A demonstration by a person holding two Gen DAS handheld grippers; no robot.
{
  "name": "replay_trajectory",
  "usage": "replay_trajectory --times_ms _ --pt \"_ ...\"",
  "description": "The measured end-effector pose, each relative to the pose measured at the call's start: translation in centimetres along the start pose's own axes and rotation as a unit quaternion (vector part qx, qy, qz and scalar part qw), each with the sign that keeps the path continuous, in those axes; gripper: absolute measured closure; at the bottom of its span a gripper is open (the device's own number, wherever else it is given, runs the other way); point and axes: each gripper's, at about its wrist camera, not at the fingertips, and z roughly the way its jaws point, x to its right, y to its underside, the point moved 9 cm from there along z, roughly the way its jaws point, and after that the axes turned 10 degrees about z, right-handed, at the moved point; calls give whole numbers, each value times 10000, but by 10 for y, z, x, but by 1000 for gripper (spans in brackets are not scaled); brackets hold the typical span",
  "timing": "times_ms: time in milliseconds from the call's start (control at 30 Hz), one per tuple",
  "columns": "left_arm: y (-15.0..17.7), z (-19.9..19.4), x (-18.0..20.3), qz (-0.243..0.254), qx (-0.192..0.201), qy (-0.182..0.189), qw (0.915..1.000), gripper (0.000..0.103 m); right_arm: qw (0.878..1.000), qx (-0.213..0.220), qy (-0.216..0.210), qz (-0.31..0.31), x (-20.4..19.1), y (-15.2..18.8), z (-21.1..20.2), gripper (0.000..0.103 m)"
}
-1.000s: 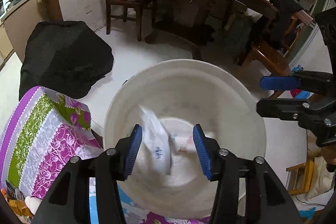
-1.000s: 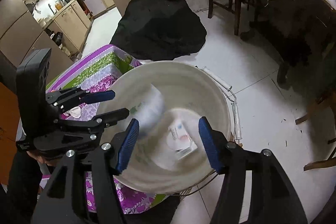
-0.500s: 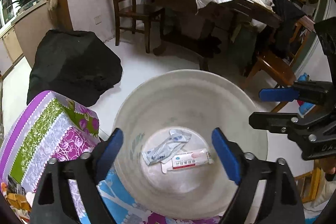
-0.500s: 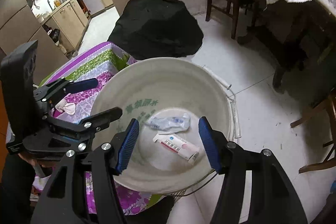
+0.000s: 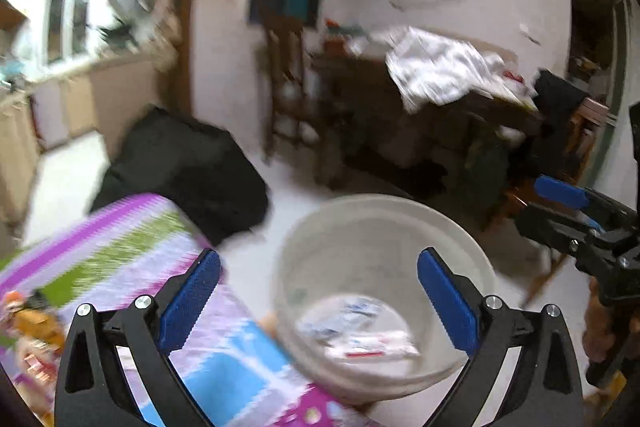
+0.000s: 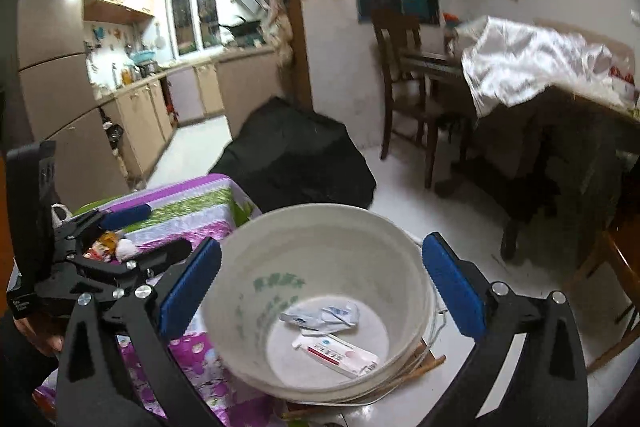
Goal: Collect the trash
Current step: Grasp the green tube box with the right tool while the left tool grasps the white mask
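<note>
At bottom of the round white plastic basin [image 6: 320, 247] lie a crumpled clear wrapper [image 6: 324, 315] and a flat white-pink tube box [image 6: 340, 351], touching; basin sits beside the purple-green floral tabletop cover [image 6: 188, 211]; right gripper [image 6: 320, 287] spread wide, empty, above the basin; left gripper [image 5: 316, 299] spread too, empty, view blurred

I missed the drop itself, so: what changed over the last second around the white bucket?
The crumpled wrapper that was falling has settled in the white bucket, beside the flat packet. Both the left gripper and the right gripper have opened wider and tilted up. The bucket stayed in place.
</note>
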Motion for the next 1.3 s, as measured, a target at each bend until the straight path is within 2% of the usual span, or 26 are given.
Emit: replay_trajectory --times_ms 67,200,300,400,500,667,767,867,933,1000,1100,1200,1300 --pt "7 -24 -8 -90 99 -185 9997 5 9997 221 -69 -93 -15 6 -11 6" --pt "31 -72 -26 -141 165 -817 9964 5 9984 449 -266 -214 -44 24 -28 6" --pt "59 -105 -46 -321 78 -1218 9920 5 9974 399 -434 -414 -73 45 -31 6" --pt "91 -141 -75 -783 103 -1393 9871 5 9950 272 -754 -596 -104 66 -31 6" --pt "135 -185 -116 -1474 108 -1716 9740 5 9905 11 -1176 -710 -138 89 -24 6" --pt "211 -248 -175 -2251 -227 -2457 9426 5 9812 -431 -1668 -871 -186 124 -11 8" --pt "247 -284 -199 -2291 -440 -2915 9277 5 9730 -647 -1912 -1123 -220 150 -8 19" --pt "273 -310 -212 -2164 -629 -3273 9177 5 9597 -932 -2199 -1479 -257 179 -2 36" --pt "290 -322 -225 -2253 -737 -3293 9140 6 9512 -1103 -2357 -1656 -274 195 1 49" --pt "301 -330 -236 -2460 -729 -3256 9100 11 9384 -1295 -2564 -1921 -298 210 6 61" --pt "308 -334 -251 -2797 -659 -3090 9066 22 9225 -1349 -2811 -2275 -333 217 13 63" --pt "313 -338 -260 -2884 -601 -3104 9038 24 9052 -1352 -3025 -2663 -369 215 24 63" --pt "314 -336 -270 -2785 -694 -3158 9044 24 8905 -1513 -3038 -3031 -395 222 40 63"
